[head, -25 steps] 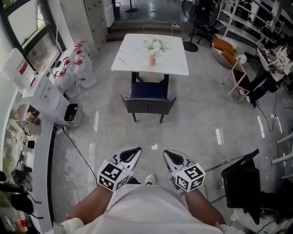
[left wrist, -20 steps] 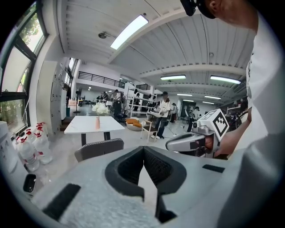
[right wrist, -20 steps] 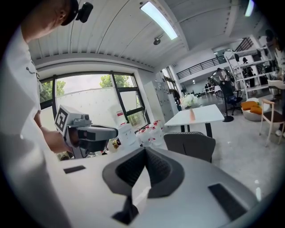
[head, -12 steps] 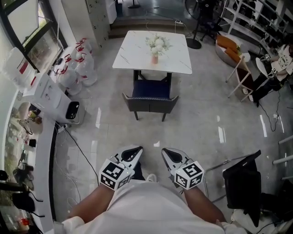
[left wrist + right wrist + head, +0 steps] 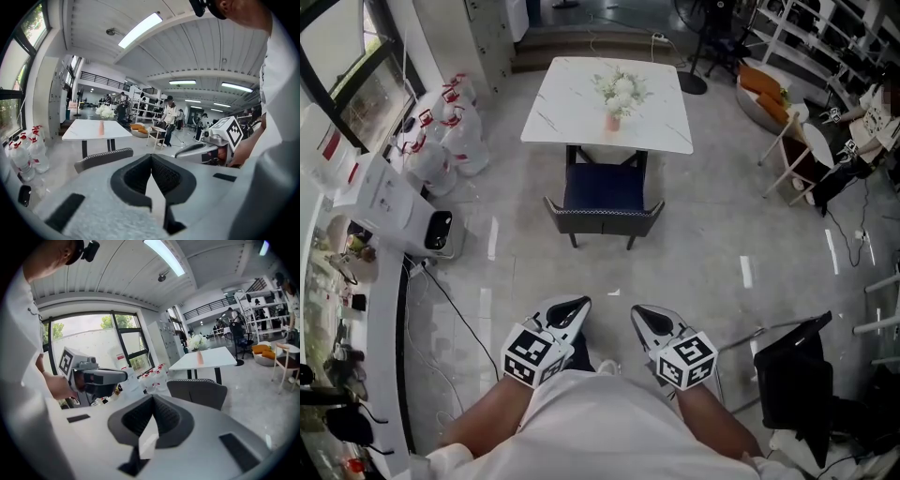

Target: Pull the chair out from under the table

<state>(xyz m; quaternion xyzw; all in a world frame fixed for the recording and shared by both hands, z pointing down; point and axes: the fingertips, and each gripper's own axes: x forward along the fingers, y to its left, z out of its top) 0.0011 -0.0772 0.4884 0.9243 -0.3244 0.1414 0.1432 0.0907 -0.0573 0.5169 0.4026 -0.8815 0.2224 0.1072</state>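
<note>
A dark grey chair (image 5: 604, 202) with a blue seat stands partly tucked under the white marble table (image 5: 572, 127); a vase of white flowers (image 5: 616, 94) is on the tabletop. The chair's back (image 5: 104, 158) shows past my left jaws, and in the right gripper view the chair (image 5: 198, 391) sits ahead of the table (image 5: 206, 359). My left gripper (image 5: 579, 306) and right gripper (image 5: 641, 313) are held side by side near my body, well short of the chair. Both are shut with nothing between the jaws.
Several water bottles (image 5: 445, 141) and a white appliance (image 5: 394, 206) line the left wall, with a cable (image 5: 459, 319) across the floor. A black monitor stand (image 5: 792, 375) is at my right. A wooden side chair (image 5: 792, 155) and shelving stand at the far right.
Both grippers and I have moved a little toward the chair and table. The jaws stay shut throughout.
</note>
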